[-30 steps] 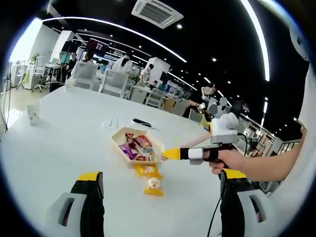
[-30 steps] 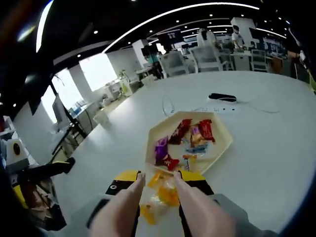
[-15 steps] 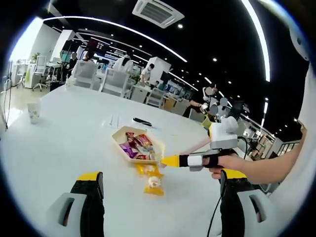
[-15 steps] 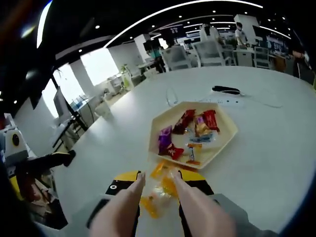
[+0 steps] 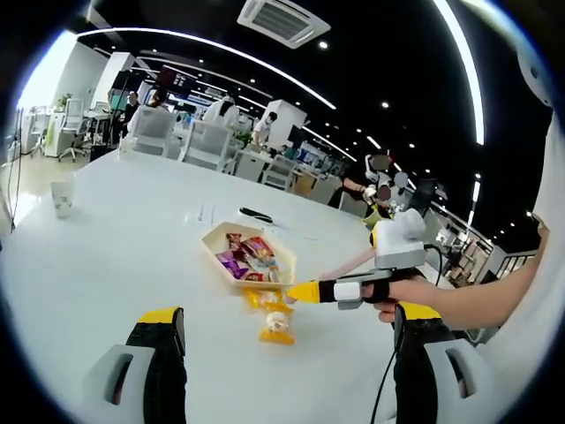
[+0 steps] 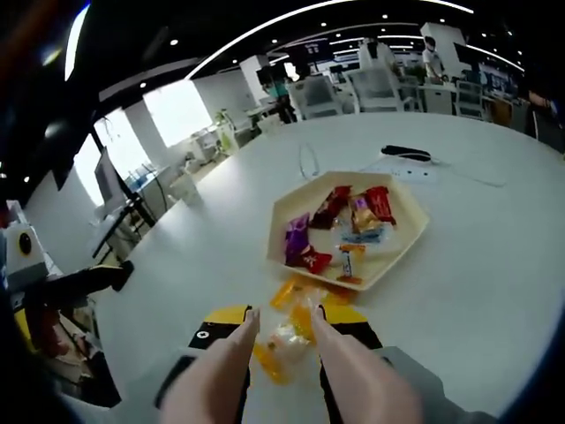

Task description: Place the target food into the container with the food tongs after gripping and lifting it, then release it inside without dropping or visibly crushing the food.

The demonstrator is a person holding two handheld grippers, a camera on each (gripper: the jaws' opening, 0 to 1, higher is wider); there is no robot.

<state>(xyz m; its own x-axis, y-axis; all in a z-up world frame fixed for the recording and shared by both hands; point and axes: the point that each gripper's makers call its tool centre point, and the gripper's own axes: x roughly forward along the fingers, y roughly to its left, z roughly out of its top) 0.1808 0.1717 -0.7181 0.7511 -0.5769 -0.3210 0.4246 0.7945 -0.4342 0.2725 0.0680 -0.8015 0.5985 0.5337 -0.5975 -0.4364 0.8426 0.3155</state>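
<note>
On the white table (image 6: 494, 265) the tray (image 6: 291, 210) held several wrapped snacks, while the yellow packet (image 6: 287, 340) lay just outside its near rim. The right hand-held gripper (image 6: 281, 331) held pink tongs (image 6: 353, 380), whose 2 tips flanked the packet without pinching; the left hand-held gripper (image 5: 287, 331) stood wide open. A loose grip on that slippery wrapper might have let it drop, and a hard squeeze might have crushed it.

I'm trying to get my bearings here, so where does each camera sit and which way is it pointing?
Left gripper view: rides the left claw, faces across the white table toward the tray; the person's hand holds the right claw.
Right gripper view: rides the right claw, looks down the tongs at the yellow packet.
Shared: tray, packet, table.
</note>
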